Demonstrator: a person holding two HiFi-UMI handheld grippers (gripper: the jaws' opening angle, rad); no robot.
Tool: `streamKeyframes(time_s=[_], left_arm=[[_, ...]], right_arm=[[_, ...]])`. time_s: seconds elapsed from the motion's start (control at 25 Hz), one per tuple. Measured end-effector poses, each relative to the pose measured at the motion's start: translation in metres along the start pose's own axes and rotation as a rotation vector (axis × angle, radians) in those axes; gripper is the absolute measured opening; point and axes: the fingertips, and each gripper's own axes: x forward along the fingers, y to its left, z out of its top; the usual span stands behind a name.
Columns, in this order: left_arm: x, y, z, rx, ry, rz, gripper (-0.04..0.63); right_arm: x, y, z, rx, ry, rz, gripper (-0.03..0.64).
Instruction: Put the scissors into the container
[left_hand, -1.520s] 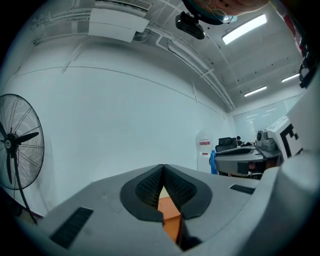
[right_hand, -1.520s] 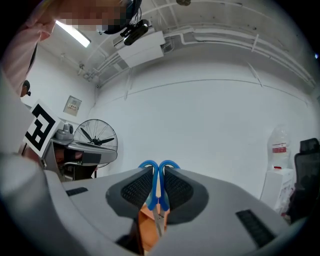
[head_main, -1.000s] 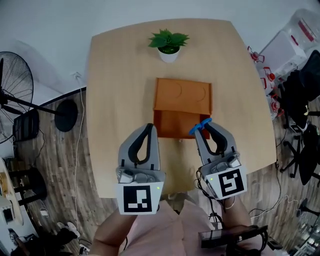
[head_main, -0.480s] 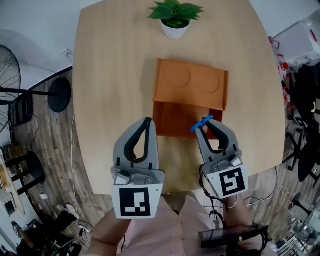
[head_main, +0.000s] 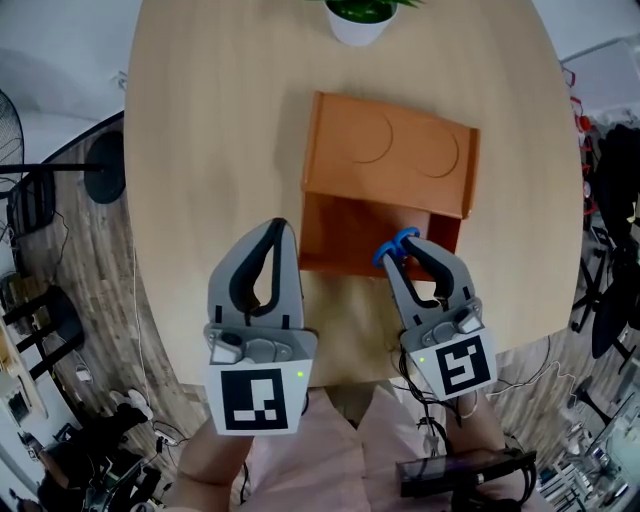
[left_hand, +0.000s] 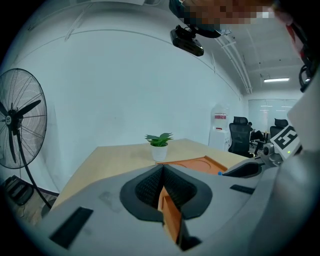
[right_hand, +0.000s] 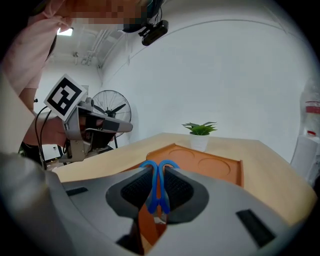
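An orange container (head_main: 390, 150) lies mid-table, its flat top with two round recesses at the far side and an open compartment (head_main: 345, 232) at the near side. My right gripper (head_main: 402, 255) is shut on the blue-handled scissors (head_main: 397, 243), whose handle loops stick out past the fingertips above the compartment's near right edge. In the right gripper view the blue loops (right_hand: 158, 190) sit pinched between the pads, with the container (right_hand: 210, 167) just beyond. My left gripper (head_main: 279, 228) is shut with nothing in it, beside the container's near left corner (left_hand: 195, 164).
A small potted plant (head_main: 360, 18) stands at the far edge of the round wooden table (head_main: 220, 150). A floor fan (left_hand: 20, 120) stands off to the left. Office chairs (head_main: 610, 200) crowd the floor on the right. The table's near edge lies under both grippers.
Both grippers have moved forward toward the container. The scissors' blue handles now hang over the open compartment's near edge. The plant has slid to the top of the view.
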Motion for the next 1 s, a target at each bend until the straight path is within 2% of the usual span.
streamKeyframes(time_s=[0.32,0.64,1.0], left_arm=[[0.01,0.016,-0.015,-0.02,0.029,0.014,0.005],[0.011,0.018,-0.013,-0.024,0.034,0.02,0.005],[-0.008,0.013,0.007,-0.006,-0.019,0.005,0.005]], right_arm=[[0.027,0.007,-0.012,-0.001,0.053,0.047,0.078],[0.031,0.007,-0.012,0.018,0.06,0.065,0.089],[0.017,0.019,0.018,0.009,-0.011,0.032,0.081]])
